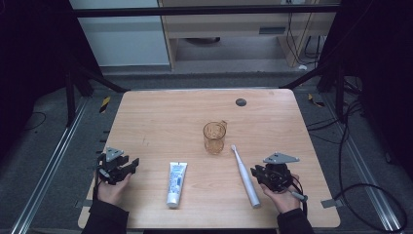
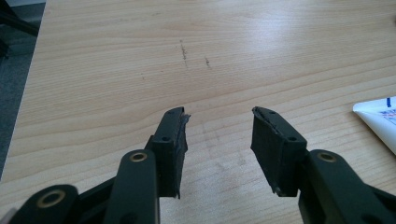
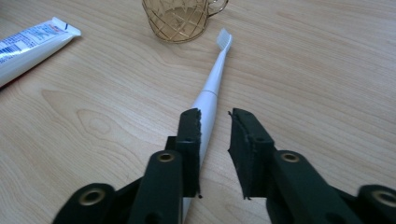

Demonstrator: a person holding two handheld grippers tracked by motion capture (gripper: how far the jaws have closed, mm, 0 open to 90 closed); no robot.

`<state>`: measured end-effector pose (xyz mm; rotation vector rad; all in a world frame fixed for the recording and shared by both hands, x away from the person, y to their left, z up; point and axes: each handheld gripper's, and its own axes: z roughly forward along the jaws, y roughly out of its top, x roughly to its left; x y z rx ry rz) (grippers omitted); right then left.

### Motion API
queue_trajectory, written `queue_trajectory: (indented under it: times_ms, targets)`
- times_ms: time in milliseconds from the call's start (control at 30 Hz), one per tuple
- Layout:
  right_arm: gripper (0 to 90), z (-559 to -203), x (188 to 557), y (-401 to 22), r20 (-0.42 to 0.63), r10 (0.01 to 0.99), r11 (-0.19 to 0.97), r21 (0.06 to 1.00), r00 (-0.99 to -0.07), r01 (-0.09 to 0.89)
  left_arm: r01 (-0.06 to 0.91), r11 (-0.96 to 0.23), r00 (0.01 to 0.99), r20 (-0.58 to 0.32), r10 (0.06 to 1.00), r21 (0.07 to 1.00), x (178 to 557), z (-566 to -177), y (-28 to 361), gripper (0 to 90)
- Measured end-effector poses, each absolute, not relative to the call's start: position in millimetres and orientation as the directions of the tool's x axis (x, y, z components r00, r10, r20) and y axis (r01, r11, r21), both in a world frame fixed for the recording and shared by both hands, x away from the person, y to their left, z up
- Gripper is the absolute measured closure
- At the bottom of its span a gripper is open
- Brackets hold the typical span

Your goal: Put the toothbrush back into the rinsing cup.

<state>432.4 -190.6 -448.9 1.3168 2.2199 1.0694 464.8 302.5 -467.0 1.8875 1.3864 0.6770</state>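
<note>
The toothbrush [image 1: 245,176] lies flat on the table [image 1: 160,117], front right, bristles pointing away toward the cup [image 1: 214,137], its thick handle end nearest the right gripper [image 3: 214,116]. That gripper's jaws stand a little apart with nothing between them; the handle runs just under and beside its left jaw. As I judge it, the step is taking up the brush: shift the jaws sideways until the handle sits between them, go low, and close on the thick part, not the thin neck, since the smooth round white plastic could roll or slip out. The cup is clear amber with a cut diamond pattern and a small handle. The tube [image 1: 176,184], soft white with blue print, lies flat left of the brush. The left gripper [image 2: 219,116] hovers over bare pale wood-grain, jaws well open and empty
</note>
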Motion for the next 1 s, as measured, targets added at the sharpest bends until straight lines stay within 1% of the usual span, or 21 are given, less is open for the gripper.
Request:
queue_trajectory:
  times_ms: [100,133,200,233,267,300,367,400,700,1000]
  targets:
    - [65.7,-444.3,435.7,-189.7,0.074,0.859,0.292,0.742,-0.506,0.604,0.592,-0.197,0.297,0.016,0.955,0.782,464.6,-466.6,301.9,53.8]
    - [65.7,-444.3,435.7,-189.7,0.074,0.859,0.292,0.742,-0.506,0.604,0.592,-0.197,0.297,0.016,0.955,0.782,464.6,-466.6,301.9,53.8]
    - [62.7,-441.1,438.2,-188.9,0.075,0.86,0.293,0.738,-0.506,0.608,0.591,-0.2,0.297,0.019,0.955,0.781,464.7,-466.7,301.8,53.7]
    - [59.8,-438.6,440.6,-187.8,0.083,0.862,0.286,0.736,-0.501,0.613,0.592,-0.2,0.297,0.02,0.955,0.781,464.7,-466.7,301.8,53.7]
    - [59.8,-438.6,440.6,-187.8,0.083,0.862,0.286,0.736,-0.501,0.613,0.591,-0.2,0.297,0.02,0.955,0.782,464.7,-466.6,301.9,53.7]
    - [57.7,-437.0,443.6,-186.1,0.083,0.865,0.29,0.723,-0.496,0.627,0.591,-0.2,0.297,0.02,0.955,0.782,464.7,-466.5,302.1,53.5]
    - [57.9,-436.6,444.8,-185.0,0.083,0.868,0.287,0.721,-0.49,0.631,0.59,-0.198,0.295,0.02,0.955,0.783,464.5,-466.1,302.4,53.5]
    - [56.1,-435.4,447.0,-183.3,0.081,0.876,0.282,0.714,-0.476,0.641,0.589,-0.198,0.295,0.02,0.955,0.783,464.4,-466.0,302.5,53.4]
    - [55.5,-430.1,456.4,-170.7,0.069,0.879,0.295,0.698,-0.472,0.652,0.591,-0.201,0.298,0.02,0.954,0.781,464.8,-466.0,302.8,53.3]
    - [53.6,-430.7,467.5,-157.6,0.066,0.881,0.313,0.661,-0.468,0.682,0.591,-0.202,0.3,0.019,0.954,0.781,464.9,-466.0,303.0,53.3]
